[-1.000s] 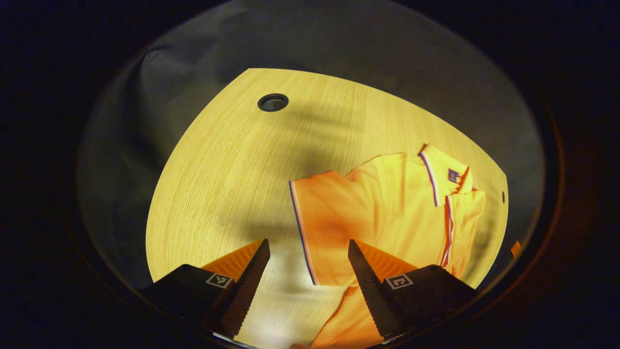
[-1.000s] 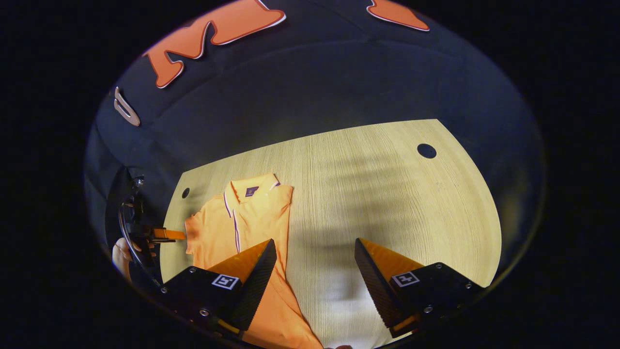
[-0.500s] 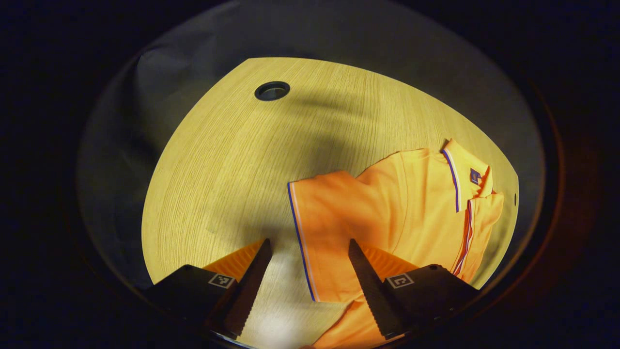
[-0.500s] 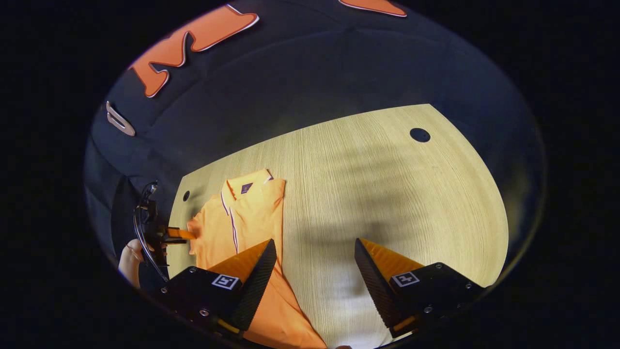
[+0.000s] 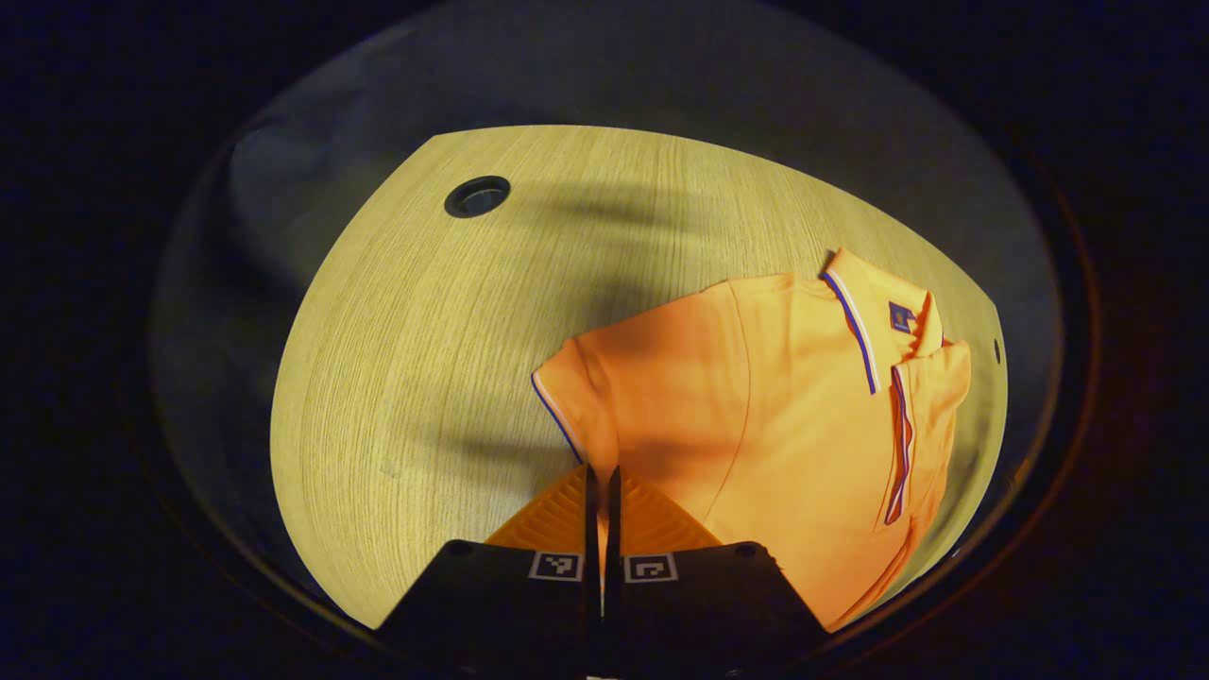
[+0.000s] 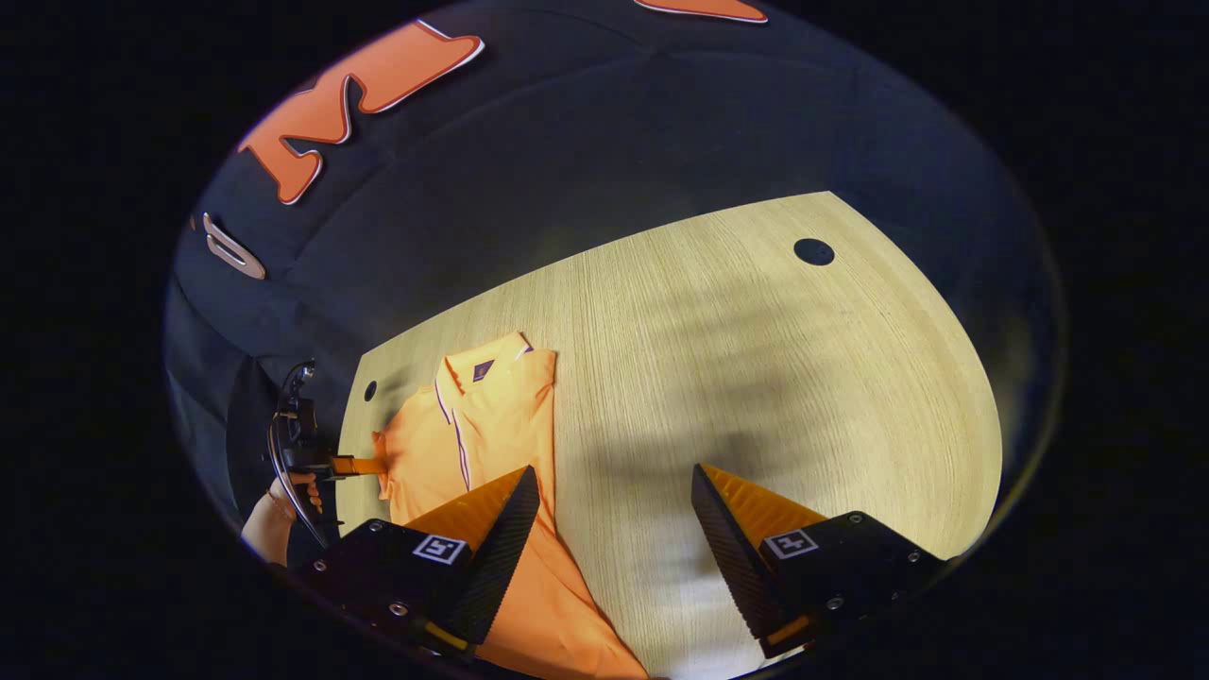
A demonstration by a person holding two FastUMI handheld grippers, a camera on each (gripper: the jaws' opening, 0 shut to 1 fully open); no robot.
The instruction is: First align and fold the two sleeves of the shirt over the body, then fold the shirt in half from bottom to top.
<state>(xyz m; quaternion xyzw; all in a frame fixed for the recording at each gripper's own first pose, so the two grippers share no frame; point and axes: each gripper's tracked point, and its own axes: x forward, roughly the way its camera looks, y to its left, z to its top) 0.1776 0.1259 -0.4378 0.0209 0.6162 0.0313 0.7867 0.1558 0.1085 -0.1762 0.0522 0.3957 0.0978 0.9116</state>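
Near the desk's (image 5: 397, 359) corner lies the orange shirt (image 5: 803, 416), sleeve (image 5: 586, 397) pinched between the clenched left gripper (image 5: 601, 482); right gripper (image 6: 614, 515) spread wide above bare wood, grasping nothing.

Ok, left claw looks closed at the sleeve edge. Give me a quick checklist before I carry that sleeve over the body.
1. Left claw shut on the sleeve hem: ok.
2. How much cloth is pinched: cannot tell.
3. Right claw open, holding nothing: ok.
4. Other sleeve already folded over the shirt: ok; right edge looks straight.
5. Collar lying flat: ok.
6. Table beside the sleeve free of things: ok.
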